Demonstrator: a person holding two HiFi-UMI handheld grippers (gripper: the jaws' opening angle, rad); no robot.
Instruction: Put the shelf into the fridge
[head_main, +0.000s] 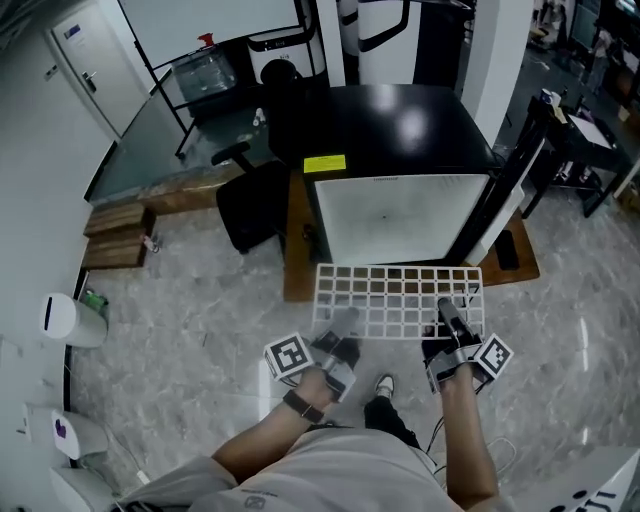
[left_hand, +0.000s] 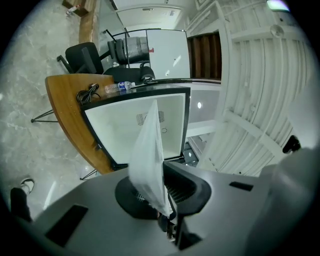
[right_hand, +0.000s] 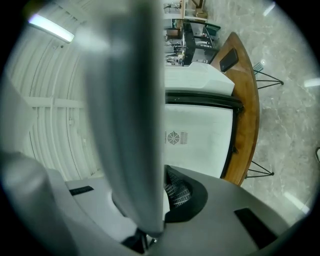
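Note:
A white wire shelf (head_main: 398, 300) hangs level in front of the small black fridge (head_main: 395, 130), whose white inside (head_main: 398, 217) faces me. My left gripper (head_main: 338, 342) is shut on the shelf's near edge at the left, and my right gripper (head_main: 449, 325) is shut on it at the right. In the left gripper view the shelf (left_hand: 148, 155) runs edge-on out of the jaws of the left gripper (left_hand: 161, 202) toward the fridge (left_hand: 135, 127). The shelf edge (right_hand: 127, 120) fills the middle of the right gripper view, clamped by the right gripper (right_hand: 152, 212), with the fridge (right_hand: 200, 137) beyond.
The fridge stands on a low wooden board (head_main: 296, 250). Its door (head_main: 500, 205) is swung open at the right, and a dark flat object (head_main: 507, 250) lies on the board below it. A black office chair (head_main: 250, 200) stands to the left. Wooden planks (head_main: 115, 235) lie further left.

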